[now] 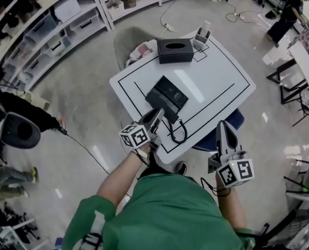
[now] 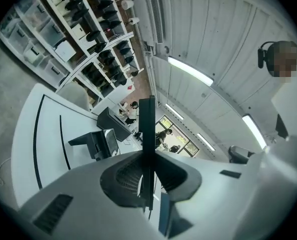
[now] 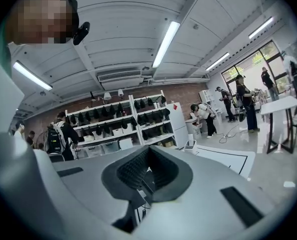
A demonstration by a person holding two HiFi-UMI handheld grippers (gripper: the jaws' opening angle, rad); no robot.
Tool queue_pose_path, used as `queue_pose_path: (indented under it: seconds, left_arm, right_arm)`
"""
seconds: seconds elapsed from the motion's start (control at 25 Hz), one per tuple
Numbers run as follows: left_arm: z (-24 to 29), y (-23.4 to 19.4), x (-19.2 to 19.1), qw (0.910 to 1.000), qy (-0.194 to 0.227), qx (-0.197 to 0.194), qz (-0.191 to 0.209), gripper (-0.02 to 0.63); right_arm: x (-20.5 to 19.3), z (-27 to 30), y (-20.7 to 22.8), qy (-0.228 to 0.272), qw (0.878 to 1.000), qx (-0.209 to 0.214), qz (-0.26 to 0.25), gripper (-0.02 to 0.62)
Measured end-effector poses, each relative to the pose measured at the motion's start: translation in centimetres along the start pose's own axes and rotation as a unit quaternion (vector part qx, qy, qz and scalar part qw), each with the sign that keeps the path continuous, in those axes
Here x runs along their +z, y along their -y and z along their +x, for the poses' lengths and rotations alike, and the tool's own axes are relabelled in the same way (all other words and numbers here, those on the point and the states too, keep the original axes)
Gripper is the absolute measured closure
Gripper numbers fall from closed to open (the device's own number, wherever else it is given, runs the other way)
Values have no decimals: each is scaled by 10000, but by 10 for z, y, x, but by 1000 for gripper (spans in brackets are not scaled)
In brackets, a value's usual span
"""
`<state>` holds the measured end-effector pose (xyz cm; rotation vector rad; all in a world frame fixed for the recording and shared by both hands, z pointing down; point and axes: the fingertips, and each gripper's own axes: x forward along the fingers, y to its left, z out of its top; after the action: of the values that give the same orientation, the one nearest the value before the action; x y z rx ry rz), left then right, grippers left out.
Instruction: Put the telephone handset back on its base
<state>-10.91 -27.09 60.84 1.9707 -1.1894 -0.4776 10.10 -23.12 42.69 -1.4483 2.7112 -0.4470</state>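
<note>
The black telephone (image 1: 167,98) lies on the white table (image 1: 217,72), inside the black outline. Its coiled cord (image 1: 178,132) loops toward the front edge. I cannot tell the handset apart from the base. My left gripper (image 1: 155,117) hovers at the phone's near corner, its jaws pressed together with nothing between them. In the left gripper view the telephone (image 2: 96,144) sits left of the shut left gripper (image 2: 147,106). My right gripper (image 1: 222,132) is held off the table's front right edge, pointing up, its jaws together and empty.
A black tissue box (image 1: 175,50) and a small white holder (image 1: 201,37) stand at the table's far edge. A chair (image 1: 131,43) is behind the table. Shelving (image 1: 55,20) lines the far left, a cable (image 1: 81,145) crosses the floor, and people stand around.
</note>
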Motion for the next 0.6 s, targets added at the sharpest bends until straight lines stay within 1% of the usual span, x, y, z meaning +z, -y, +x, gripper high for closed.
queue_pose_path:
  seconds: [0.12,0.28,0.36,0.48,0.6]
  left_arm:
    - [17,-35,-4,9992,-98,-36,-375,525]
    - [33,-69,-17,9977,-370,33,-574,525]
    - [41,-83,-20,9965,-408,110,-715,525]
    - [52,-98,-23,9947,-370,236,-933,525]
    - [56,-103,-29,9930,-329,321,-1087,525]
  right_arm:
    - [-9,12,-9,-66,9996,-260,-65,574]
    - [-19,20,-16,-185,9979,-606,-96,574]
    - [-23,25,-15,-238,9971,-715,-95,574]
    - [-27,35,-11,-311,9969,-714,-89,574]
    - [-21,40,-8,-345,9973,-637,-140,574]
